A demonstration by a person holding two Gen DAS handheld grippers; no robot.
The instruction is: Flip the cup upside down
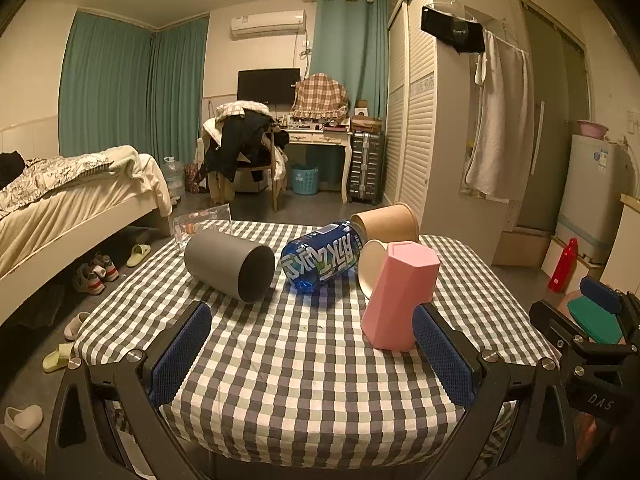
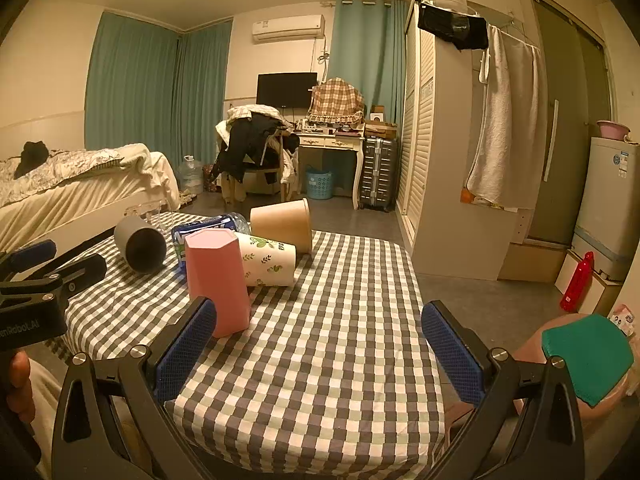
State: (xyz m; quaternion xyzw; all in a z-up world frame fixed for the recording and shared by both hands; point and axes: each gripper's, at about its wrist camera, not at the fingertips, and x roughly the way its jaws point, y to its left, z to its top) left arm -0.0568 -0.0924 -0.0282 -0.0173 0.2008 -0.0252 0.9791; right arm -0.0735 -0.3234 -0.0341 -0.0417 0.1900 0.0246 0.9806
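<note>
On the checked tablecloth [image 1: 304, 360], left to right: a grey cylindrical cup [image 1: 230, 265] on its side, a blue labelled bottle [image 1: 322, 256] lying down, then the pink faceted plastic cup [image 1: 398, 294] — standing, closed end up. Left gripper [image 1: 312, 354] and right gripper [image 2: 320, 354] both gape wide, empty.

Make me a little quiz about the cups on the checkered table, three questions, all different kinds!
1. True or false: the pink cup stands with its closed end up.
2. Which lies on its side? A) grey cup B) pink cup
3. Fill in: both the left gripper and the right gripper are ____.

Key: 1 true; 2 A; 3 open.
</note>
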